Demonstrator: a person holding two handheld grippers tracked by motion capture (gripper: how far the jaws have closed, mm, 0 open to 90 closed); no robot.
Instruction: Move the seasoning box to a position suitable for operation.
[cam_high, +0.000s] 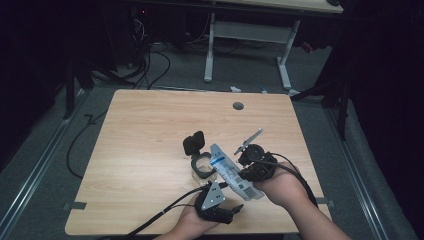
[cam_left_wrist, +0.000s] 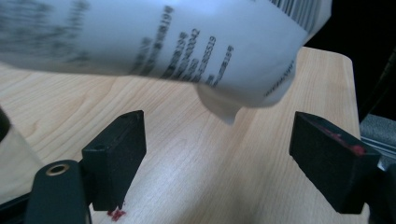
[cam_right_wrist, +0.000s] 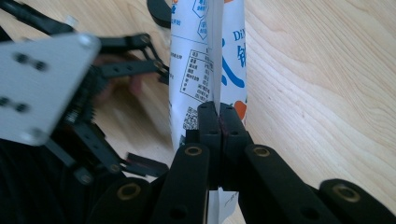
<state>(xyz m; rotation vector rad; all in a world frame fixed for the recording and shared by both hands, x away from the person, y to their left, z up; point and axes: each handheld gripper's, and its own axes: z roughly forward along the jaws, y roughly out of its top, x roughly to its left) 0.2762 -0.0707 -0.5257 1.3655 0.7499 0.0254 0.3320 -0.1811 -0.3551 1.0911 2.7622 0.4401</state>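
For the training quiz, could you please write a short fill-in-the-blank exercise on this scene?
1. The right gripper is shut on a white printed ____.
2. The left gripper has its jaws ____, with nothing between them.
3. The pouch is held tilted above a small clear ____ on the table.
4. The tabletop is made of light ____.

Missing words: pouch; open; cup; wood

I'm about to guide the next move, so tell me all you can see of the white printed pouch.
The white printed pouch is a soft, flat packet with blue and orange markings, black text and a barcode. It is held tilted above the wooden table. The right gripper is shut on its flat seam. The left gripper is open below it, not touching.
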